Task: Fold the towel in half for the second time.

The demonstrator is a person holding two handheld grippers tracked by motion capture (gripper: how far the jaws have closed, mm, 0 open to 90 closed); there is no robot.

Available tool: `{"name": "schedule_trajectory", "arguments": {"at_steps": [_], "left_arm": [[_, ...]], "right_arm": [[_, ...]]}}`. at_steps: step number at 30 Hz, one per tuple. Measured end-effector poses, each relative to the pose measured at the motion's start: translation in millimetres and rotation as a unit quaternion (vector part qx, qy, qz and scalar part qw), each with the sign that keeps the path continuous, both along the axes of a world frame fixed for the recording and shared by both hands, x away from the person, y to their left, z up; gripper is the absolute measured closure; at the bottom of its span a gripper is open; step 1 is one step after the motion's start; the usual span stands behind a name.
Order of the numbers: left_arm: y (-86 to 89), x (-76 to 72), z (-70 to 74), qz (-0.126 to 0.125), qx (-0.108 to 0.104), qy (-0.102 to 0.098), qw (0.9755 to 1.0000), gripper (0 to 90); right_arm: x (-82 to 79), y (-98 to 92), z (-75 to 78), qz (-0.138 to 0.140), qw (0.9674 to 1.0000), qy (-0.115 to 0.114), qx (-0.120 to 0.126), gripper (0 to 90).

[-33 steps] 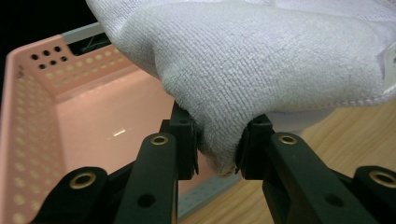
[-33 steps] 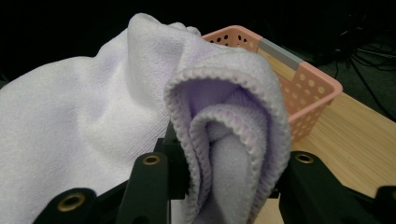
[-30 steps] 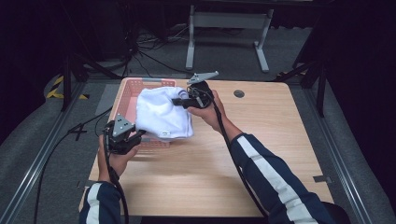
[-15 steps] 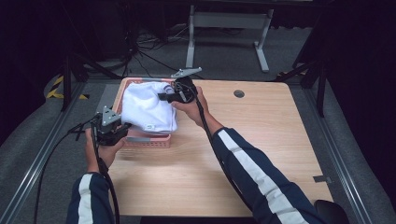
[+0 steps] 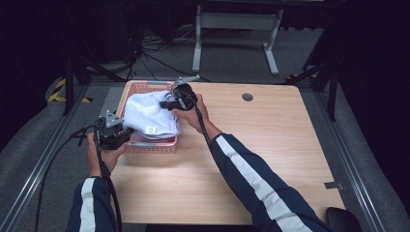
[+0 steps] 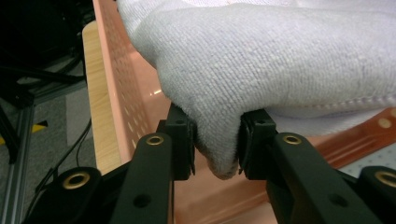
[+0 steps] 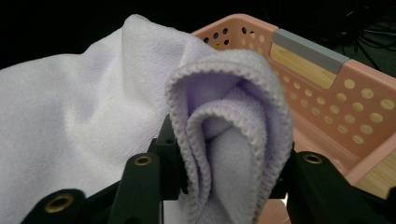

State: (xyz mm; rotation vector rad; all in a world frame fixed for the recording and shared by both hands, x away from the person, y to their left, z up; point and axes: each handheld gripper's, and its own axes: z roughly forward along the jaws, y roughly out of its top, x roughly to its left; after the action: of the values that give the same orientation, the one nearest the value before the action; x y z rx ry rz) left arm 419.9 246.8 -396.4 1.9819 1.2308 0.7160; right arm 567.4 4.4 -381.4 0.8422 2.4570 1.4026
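White towel [image 5: 151, 116] lies over the pink basket [image 5: 145, 145]; left tongs [image 5: 126, 137] and right tongs [image 5: 167, 104], just easing apart, each pinch a fold.

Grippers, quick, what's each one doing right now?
Left gripper: closed on a corner of the white towel, jaws just easing open.
Right gripper: closed on the towel's folded edge, jaws also just easing open.

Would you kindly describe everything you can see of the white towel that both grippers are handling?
The white towel is soft terry-like cloth with a stitched hem and a small label on its near edge. Folded into a thick bundle, it lies over the pink perforated basket at the table's far left. The left gripper has a hanging corner between its jaws; the right gripper holds layered folded edges. Both grippers' jaws have just been opening, the cloth between them.
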Motion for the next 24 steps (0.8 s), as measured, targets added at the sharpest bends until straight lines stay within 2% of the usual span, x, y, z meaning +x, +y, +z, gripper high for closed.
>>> {"name": "schedule_trajectory", "arguments": {"at_steps": [5, 7, 9, 11, 12, 13, 14, 17, 20, 21, 22, 23, 24], "left_arm": [[0.3, 1.7, -4.2, 0.005, 0.004, 0.009, 0.9999, 60.4], [-0.8, 0.2, -6.3, 0.004, -0.008, 0.013, 0.9999, 52.1], [-1.5, -2.7, -6.6, -0.004, -0.013, 0.004, 0.9999, 49.0], [-3.0, -5.7, -4.8, -0.006, -0.017, 0.004, 0.9998, 43.8], [-5.2, -7.8, -3.9, -0.005, -0.021, -0.005, 0.9998, 43.8], [-8.3, -11.7, -0.6, -0.005, -0.015, -0.01, 0.9998, 40.1], [-10.7, -15.1, 1.5, -0.011, -0.017, -0.02, 0.9996, 37.5], [-21.5, -28.0, 9.7, -0.033, -0.026, -0.04, 0.9983, 33.9], [-36.1, -40.1, 14.5, -0.062, -0.039, -0.052, 0.996, 30.3], [-41.7, -44.2, 15.6, -0.073, -0.043, -0.049, 0.9952, 30.2], [-41.7, -44.2, 15.6, -0.073, -0.043, -0.049, 0.9952, 29.2], [-55.7, -52.6, 17.4, -0.098, -0.032, -0.054, 0.9931, 28.3], [-60.8, -56.3, 17.9, -0.108, -0.03, -0.057, 0.992, 28.2]], "right_arm": [[1.5, 4.5, -7.8, -0.014, 0.9994, 0.003, -0.031, 45.1], [1.2, 2.7, -8.9, -0.015, 0.9989, 0.007, -0.043, 41.0], [-0.4, -1.2, -7.9, -0.014, 0.9989, 0.002, -0.044, 44.1], [-4.5, -7.3, -5.1, -0.009, 0.999, -0.003, -0.043, 42.2], [-4.5, -7.3, -5.1, -0.009, 0.999, -0.003, -0.043, 42.2], [-6.7, -9.5, -4.2, -0.006, 0.9988, -0.009, -0.048, 41.4], [-10.4, -12.1, -3.3, -0.001, 0.9982, -0.017, -0.057, 41.1], [-22.7, -23.2, 1.8, 0.019, 0.9972, -0.036, -0.063, 41.6], [-35.7, -35.2, 6.8, 0.043, 0.995, -0.048, -0.076, 41.3], [-40.7, -39.9, 8.2, 0.05, 0.9934, -0.057, -0.085, 41.3], [-40.7, -39.9, 8.2, 0.05, 0.9934, -0.057, -0.085, 41.3], [-50.9, -51.8, 10.9, 0.059, 0.9914, -0.066, -0.096, 41.4], [-56.2, -59.4, 12.8, 0.061, 0.991, -0.069, -0.097, 41.3]]}}
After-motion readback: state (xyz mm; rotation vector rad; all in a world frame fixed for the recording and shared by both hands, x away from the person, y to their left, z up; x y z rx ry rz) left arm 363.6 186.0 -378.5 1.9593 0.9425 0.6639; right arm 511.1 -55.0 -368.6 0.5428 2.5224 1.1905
